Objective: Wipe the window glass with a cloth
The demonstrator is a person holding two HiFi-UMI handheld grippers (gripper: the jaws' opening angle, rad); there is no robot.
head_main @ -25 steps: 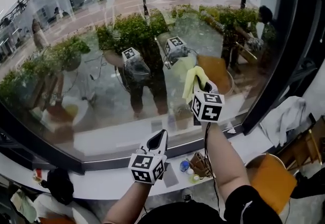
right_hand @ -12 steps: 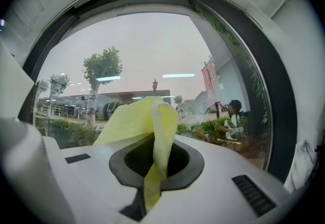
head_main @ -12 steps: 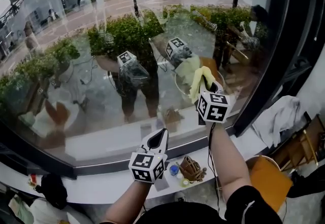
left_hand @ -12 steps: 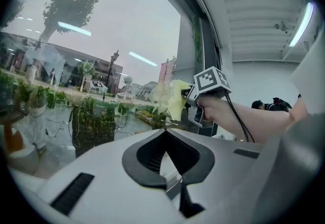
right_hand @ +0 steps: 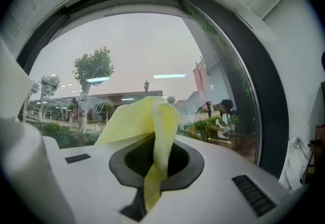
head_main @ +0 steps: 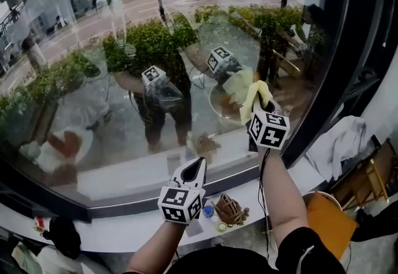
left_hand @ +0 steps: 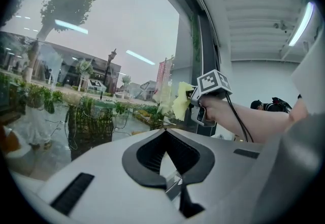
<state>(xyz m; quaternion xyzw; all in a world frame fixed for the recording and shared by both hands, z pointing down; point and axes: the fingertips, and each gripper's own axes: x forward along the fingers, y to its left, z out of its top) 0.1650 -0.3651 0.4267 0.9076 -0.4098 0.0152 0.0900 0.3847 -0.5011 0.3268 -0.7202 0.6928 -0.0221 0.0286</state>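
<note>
Nothing legible shows anywhere. The white cubes (head_main: 180, 204) on the left gripper (head_main: 198, 165) and the right gripper (head_main: 259, 104) bear only black-and-white square patterns, and the reddish banner (left_hand: 161, 73) beyond the window glass (head_main: 93, 111) is too small to read.

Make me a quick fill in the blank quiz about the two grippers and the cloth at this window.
1. The right gripper has its jaws shut on a ____ cloth.
2. The left gripper, jaws together, holds ____.
3. The gripper raised higher against the window glass is the ____ one.
Missing words: yellow; nothing; right.
</note>
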